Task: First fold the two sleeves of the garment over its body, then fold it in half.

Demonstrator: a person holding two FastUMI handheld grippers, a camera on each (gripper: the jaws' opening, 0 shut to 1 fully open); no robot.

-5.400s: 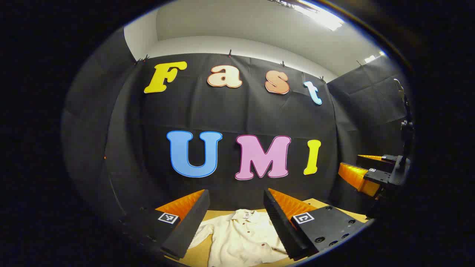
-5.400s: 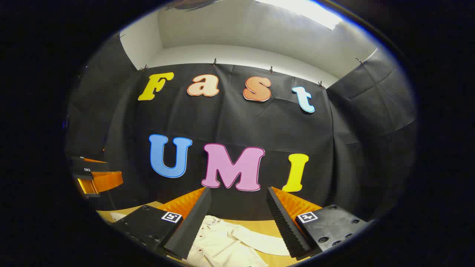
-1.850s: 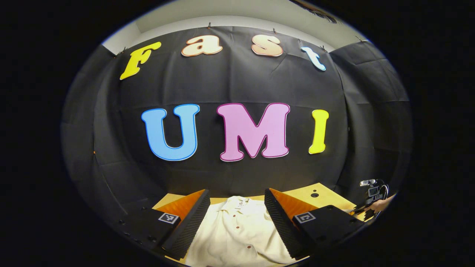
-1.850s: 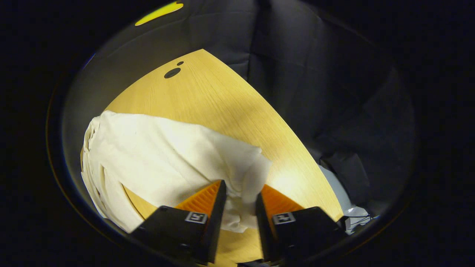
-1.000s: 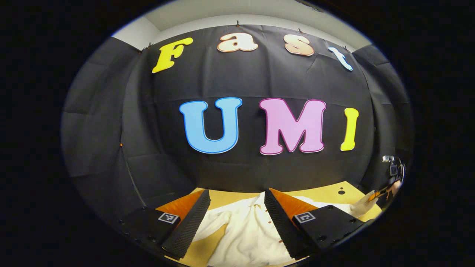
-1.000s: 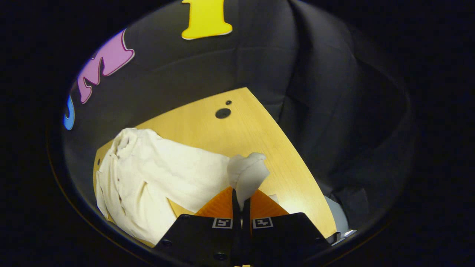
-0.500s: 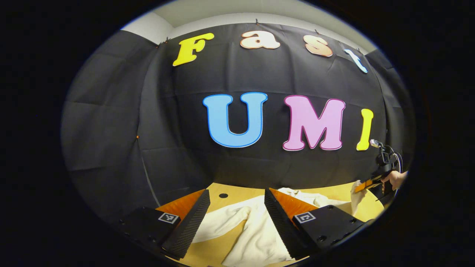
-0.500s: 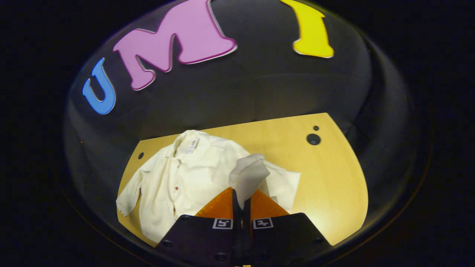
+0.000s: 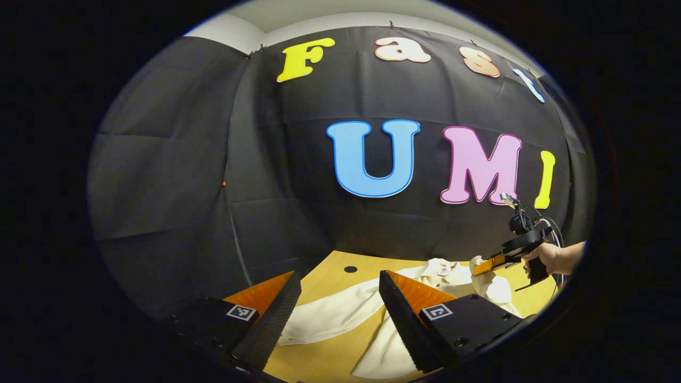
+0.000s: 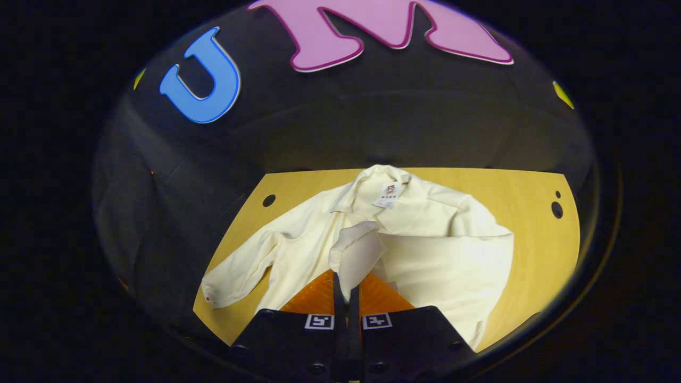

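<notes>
A cream button-up shirt (image 10: 425, 234) lies face up on the wooden table (image 10: 537, 250), collar toward the wall. My right gripper (image 10: 346, 284) is shut on the cuff of one sleeve (image 10: 356, 250), held up over the shirt's body with the sleeve doubled across it. The other sleeve (image 10: 239, 274) still lies spread out to the left. In the left gripper view my left gripper (image 9: 338, 290) stands open above that spread sleeve (image 9: 340, 314), with nothing between its fingers. Farther right in that view the right gripper (image 9: 492, 263) shows in a hand (image 9: 548, 258), pinching cloth over the shirt (image 9: 441, 271).
The table has small round holes near its back corners (image 10: 268, 200) (image 10: 556, 209) (image 9: 350, 269). Black cloth wall (image 9: 266, 175) closes the booth right behind the table. Bare wood shows to the right of the shirt and at the front left corner.
The right gripper closed on the sleeve cuff, lifted it and carried it leftward over the shirt's body. The left gripper swung left, so the spread sleeve now lies between its open fingers.
</notes>
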